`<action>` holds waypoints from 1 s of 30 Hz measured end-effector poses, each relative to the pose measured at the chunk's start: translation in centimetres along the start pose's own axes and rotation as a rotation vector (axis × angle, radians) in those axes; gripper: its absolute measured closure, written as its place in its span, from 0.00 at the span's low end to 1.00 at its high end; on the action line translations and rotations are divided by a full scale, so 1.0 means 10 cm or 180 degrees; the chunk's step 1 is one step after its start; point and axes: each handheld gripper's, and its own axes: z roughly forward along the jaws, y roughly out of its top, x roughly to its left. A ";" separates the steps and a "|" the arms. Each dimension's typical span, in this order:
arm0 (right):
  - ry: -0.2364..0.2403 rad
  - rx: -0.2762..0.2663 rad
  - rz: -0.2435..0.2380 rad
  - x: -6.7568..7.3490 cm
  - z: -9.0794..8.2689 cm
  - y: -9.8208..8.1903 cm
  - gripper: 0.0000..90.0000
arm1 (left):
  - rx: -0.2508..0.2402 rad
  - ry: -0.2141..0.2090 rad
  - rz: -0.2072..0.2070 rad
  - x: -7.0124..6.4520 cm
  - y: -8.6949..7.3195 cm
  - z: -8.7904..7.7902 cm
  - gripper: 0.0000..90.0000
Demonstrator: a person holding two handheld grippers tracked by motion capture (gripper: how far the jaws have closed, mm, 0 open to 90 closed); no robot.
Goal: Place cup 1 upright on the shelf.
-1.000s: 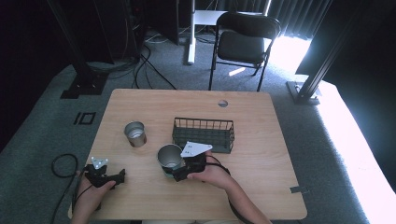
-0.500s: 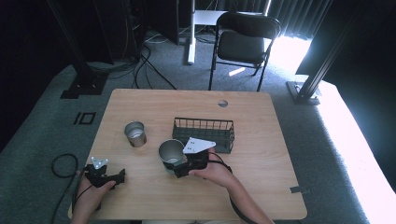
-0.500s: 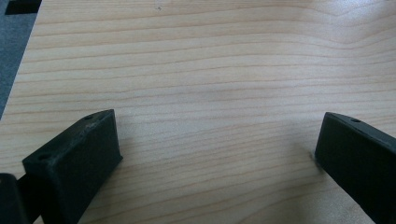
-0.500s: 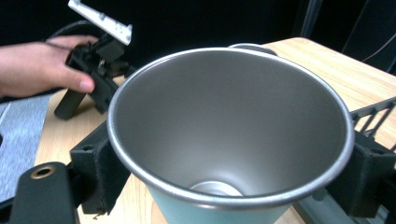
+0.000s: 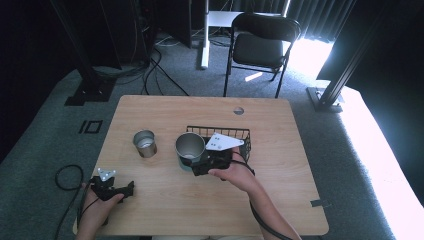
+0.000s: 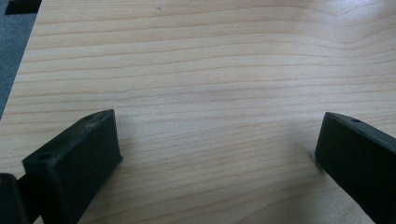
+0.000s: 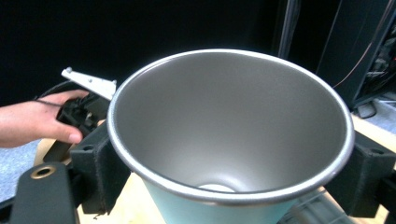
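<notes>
A steel cup (image 5: 190,146) with a pale teal outside (image 7: 229,140) is held off the table, tilted, its mouth facing the right gripper view's camera. My right gripper (image 5: 192,164) (image 7: 233,170) is shut on it, one jaw on each side of its wall. Just behind it stands a black wire basket (image 5: 239,132). A smaller metal cup (image 5: 144,143) stands upright to the left. My left gripper (image 5: 116,189) (image 6: 215,154) rests near the table's front left corner, open, with bare wood between its jaws.
The wooden table (image 5: 285,165) has a cable hole (image 5: 239,110) at the back. A black folding chair (image 5: 265,47) stands beyond the far edge. A cable (image 5: 65,175) loops off the left side. The person's left hand (image 7: 35,122) and its gripper appear behind the cup.
My right gripper has raised the teal cup and carried it away from the person, closer to the basket. The left gripper has stayed put.
</notes>
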 end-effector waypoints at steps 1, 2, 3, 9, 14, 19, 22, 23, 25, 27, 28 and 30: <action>-0.0036 -0.0028 -0.0007 -0.02 -0.02 0.03 0.15 | -0.0001 0.0000 0.0000 0.00 0.00 0.00 0.01; -0.0093 -0.0065 0.0016 -0.04 -0.04 0.06 0.15 | -0.0001 0.0000 0.0000 0.00 0.00 0.00 0.01; -0.0131 -0.0065 -0.0003 -0.07 -0.06 0.08 0.15 | -0.0005 0.0001 -0.0001 0.00 0.00 0.00 0.01; -0.0460 -0.0109 -0.0006 -0.20 -0.17 0.20 0.15 | -0.0001 0.0000 -0.0001 0.00 0.00 0.00 0.01; -0.0726 -0.0129 0.0064 -0.32 -0.27 0.24 0.15 | 0.0001 0.0000 -0.0001 0.00 0.00 0.00 0.01; -0.1005 -0.0123 0.0112 -0.44 -0.35 0.22 0.15 | -0.0001 0.0001 0.0000 0.00 0.00 0.00 0.01; -0.1177 -0.0078 0.0123 -0.51 -0.39 0.18 0.15 | -0.0001 0.0000 -0.0002 0.00 0.00 0.00 0.01; -0.1227 -0.0060 0.0129 -0.53 -0.40 0.17 0.15 | 0.0000 0.0000 -0.0001 0.00 0.00 0.00 0.01; -0.1328 -0.0059 0.0161 -0.57 -0.43 0.14 0.15 | 0.0000 0.0000 -0.0001 0.00 0.00 0.00 0.01; -0.1410 -0.0060 0.0199 -0.62 -0.45 0.11 0.15 | -0.0001 0.0000 0.0000 0.00 0.00 0.00 0.01; -0.1445 -0.0039 0.0203 -0.64 -0.47 0.09 0.15 | 0.0000 0.0003 0.0004 0.00 0.00 0.00 0.01; -0.1532 -0.0021 0.0220 -0.68 -0.49 0.05 0.15 | -0.0004 0.0000 -0.0004 0.00 0.00 0.00 0.01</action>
